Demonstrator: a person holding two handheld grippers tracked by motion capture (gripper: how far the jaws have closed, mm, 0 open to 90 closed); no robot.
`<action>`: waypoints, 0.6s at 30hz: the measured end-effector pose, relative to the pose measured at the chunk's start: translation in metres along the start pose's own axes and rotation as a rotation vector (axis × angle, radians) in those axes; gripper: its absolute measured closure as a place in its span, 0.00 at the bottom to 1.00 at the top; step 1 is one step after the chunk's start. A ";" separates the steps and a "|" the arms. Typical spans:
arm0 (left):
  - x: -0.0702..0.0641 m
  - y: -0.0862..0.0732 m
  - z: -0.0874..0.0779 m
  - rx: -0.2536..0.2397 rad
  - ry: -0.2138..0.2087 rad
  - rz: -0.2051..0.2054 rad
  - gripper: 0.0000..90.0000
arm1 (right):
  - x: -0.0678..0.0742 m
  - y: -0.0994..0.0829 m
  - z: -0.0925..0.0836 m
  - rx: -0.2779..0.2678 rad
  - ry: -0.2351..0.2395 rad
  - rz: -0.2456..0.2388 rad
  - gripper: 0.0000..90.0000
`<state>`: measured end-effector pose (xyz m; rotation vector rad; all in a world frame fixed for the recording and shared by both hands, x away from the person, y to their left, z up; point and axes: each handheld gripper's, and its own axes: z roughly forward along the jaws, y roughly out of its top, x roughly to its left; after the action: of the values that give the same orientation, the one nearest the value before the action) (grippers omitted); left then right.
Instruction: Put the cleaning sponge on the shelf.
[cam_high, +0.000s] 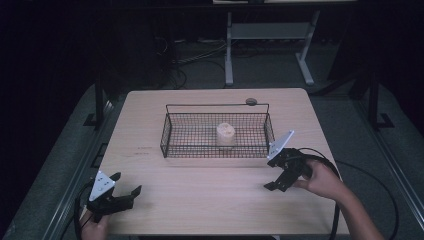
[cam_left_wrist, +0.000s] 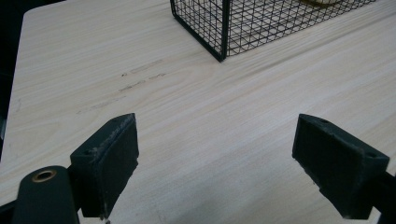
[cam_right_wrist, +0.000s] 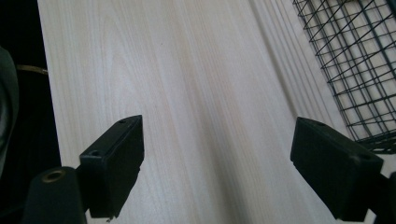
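Black wire-mesh basket (cam_high: 216, 132), pale woodgrain table (cam_high: 210, 200).

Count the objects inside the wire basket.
1. A pale, round wooden-looking block stands inside the black wire mesh basket, right of its middle, toward the front wall. The mesh is see-through, so nothing else seems hidden. A small dark disc lies outside, behind the basket.

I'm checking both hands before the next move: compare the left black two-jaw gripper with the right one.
The left black two-jaw gripper sits at the table's near left corner, far from the black wire basket; the right black two-jaw gripper lies close beside the basket's right end. Both have open jaws with nothing between them and point across bare wood.
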<state>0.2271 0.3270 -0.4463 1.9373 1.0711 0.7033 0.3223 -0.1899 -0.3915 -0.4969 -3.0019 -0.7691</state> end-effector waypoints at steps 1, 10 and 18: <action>0.000 0.000 0.000 0.001 0.000 0.002 0.15 | 0.001 -0.001 0.000 0.003 0.000 0.003 0.19; 0.000 0.000 0.000 0.001 0.001 0.001 0.15 | 0.003 -0.016 0.001 0.000 -0.001 0.024 0.19; 0.000 0.000 0.000 0.004 0.001 0.006 0.15 | 0.005 -0.029 0.002 -0.006 -0.003 0.047 0.19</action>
<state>0.2273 0.3266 -0.4462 1.9442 1.0685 0.7055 0.3086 -0.2110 -0.4066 -0.5668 -2.9798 -0.7755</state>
